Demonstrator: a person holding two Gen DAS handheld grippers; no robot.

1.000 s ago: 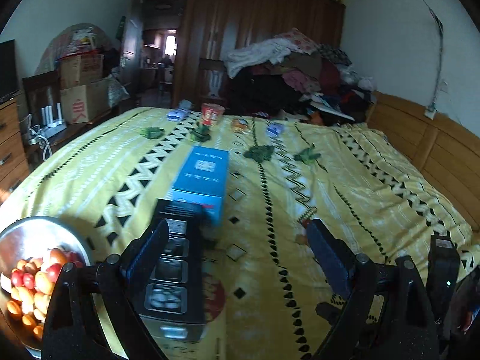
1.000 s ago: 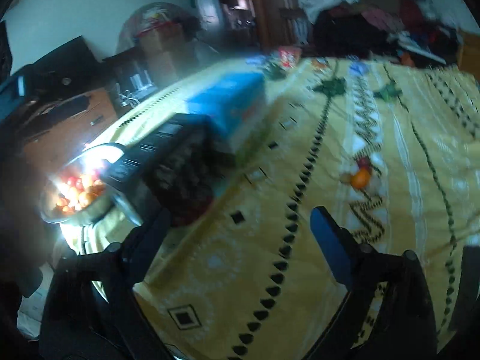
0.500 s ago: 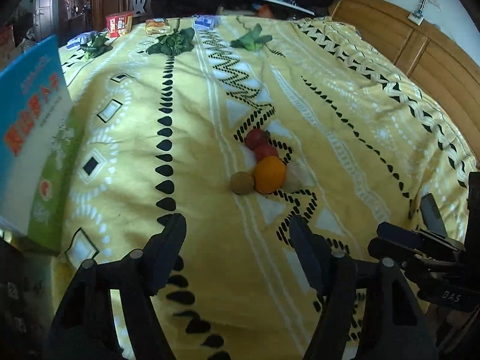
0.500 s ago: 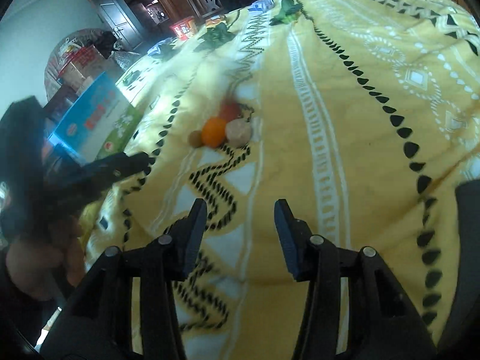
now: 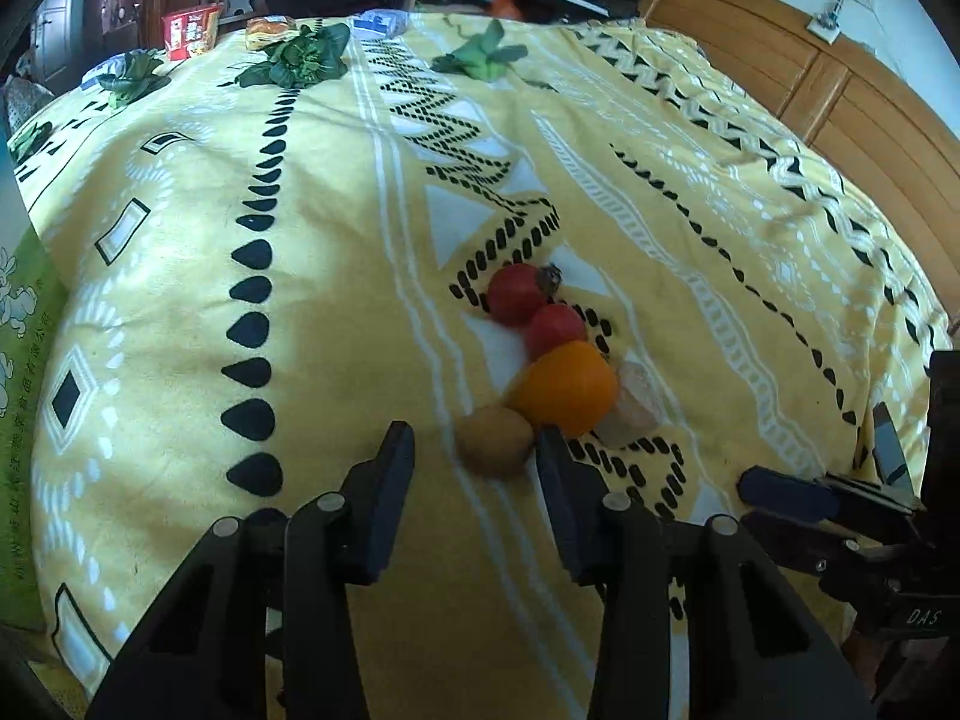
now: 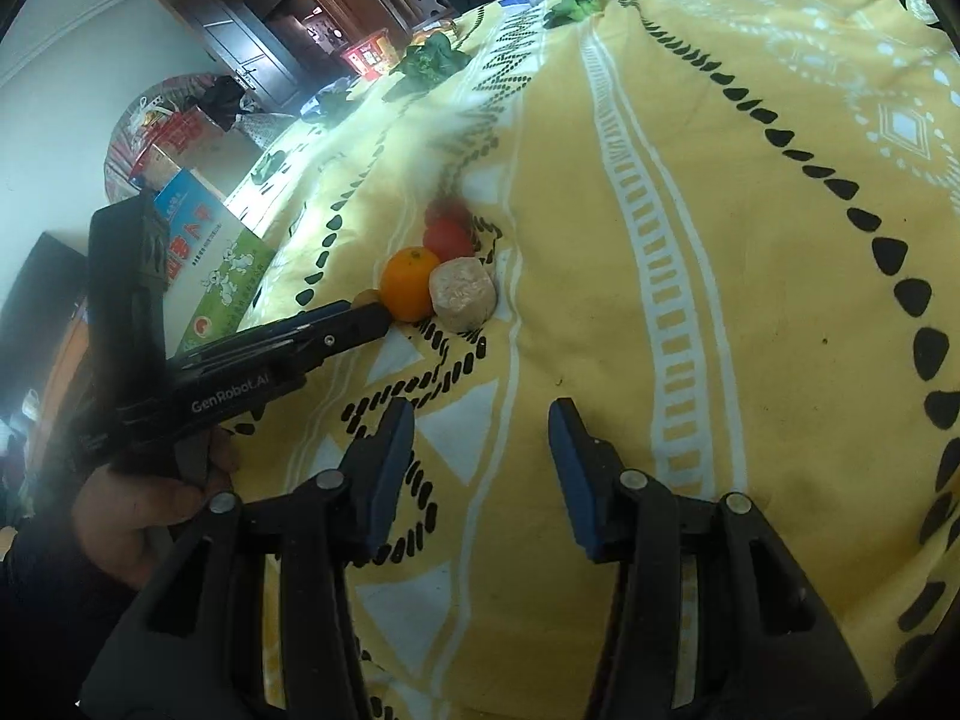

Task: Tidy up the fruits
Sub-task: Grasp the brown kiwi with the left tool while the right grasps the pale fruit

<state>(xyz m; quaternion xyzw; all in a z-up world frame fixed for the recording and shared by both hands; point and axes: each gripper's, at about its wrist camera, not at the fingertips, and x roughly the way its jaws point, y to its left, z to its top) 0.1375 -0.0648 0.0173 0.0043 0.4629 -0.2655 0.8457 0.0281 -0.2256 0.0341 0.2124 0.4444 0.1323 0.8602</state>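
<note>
A small cluster lies on the yellow patterned bedspread (image 5: 336,312): a brown kiwi (image 5: 495,441), an orange (image 5: 564,389), two red tomatoes (image 5: 516,294) (image 5: 555,327), and a pale beige chunk (image 5: 630,405). My left gripper (image 5: 474,456) is open, its tips either side of the kiwi and just short of it. The right wrist view shows the orange (image 6: 409,282), the beige chunk (image 6: 463,294) and a tomato (image 6: 447,237), with the left gripper reaching in from the left. My right gripper (image 6: 480,426) is open and empty, well short of the cluster.
Leafy greens (image 5: 300,57) (image 5: 483,57) and snack packets (image 5: 192,30) lie at the far end of the bed. A blue-and-green box (image 6: 204,252) stands to the left. A wooden headboard (image 5: 840,102) runs along the right.
Both grippers swung from the box and bowl side toward the fruit cluster, then moved closer. The left gripper now has its tips around the kiwi.
</note>
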